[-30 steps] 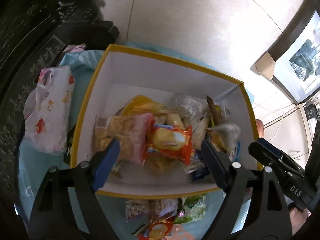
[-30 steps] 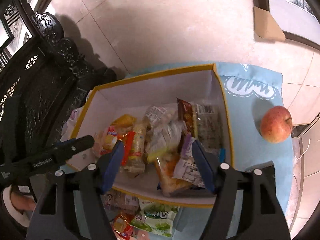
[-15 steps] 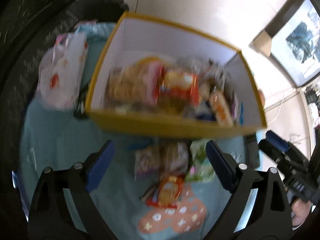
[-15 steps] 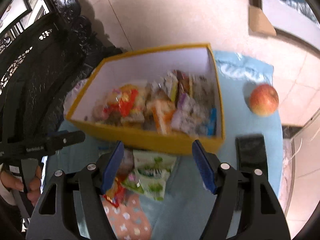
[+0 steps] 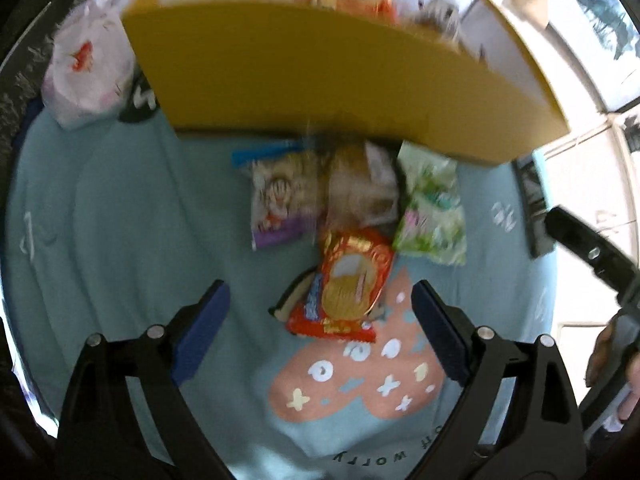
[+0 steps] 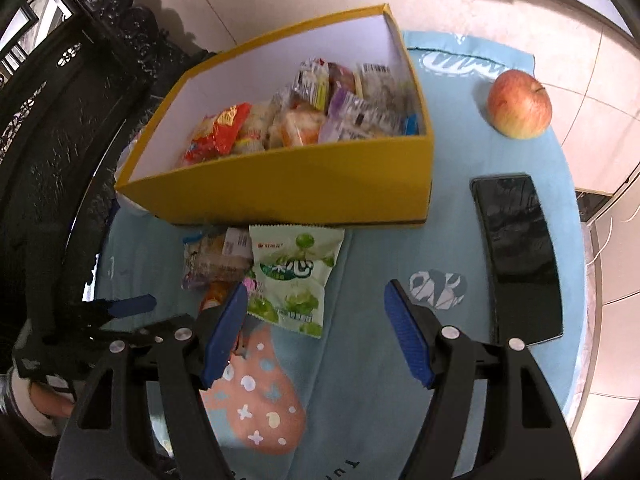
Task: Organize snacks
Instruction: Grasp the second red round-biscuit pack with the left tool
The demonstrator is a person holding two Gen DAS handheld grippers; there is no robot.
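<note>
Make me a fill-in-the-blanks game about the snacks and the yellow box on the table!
1. The fruit lying on the blue cloth to the right of the yellow box is an ____.
2. The flat black thing lying below that fruit is a ____.
3. The green snack packet lies ____ the box, on the cloth.
4. Between the fingers of the left gripper, not yet gripped, lies a packet coloured ____.

Missing words: apple; phone; outside; red.

Left gripper [image 5: 320,312] wide apart over red snack packet [image 5: 346,286]; yellow box [image 5: 320,80] beyond.
</note>
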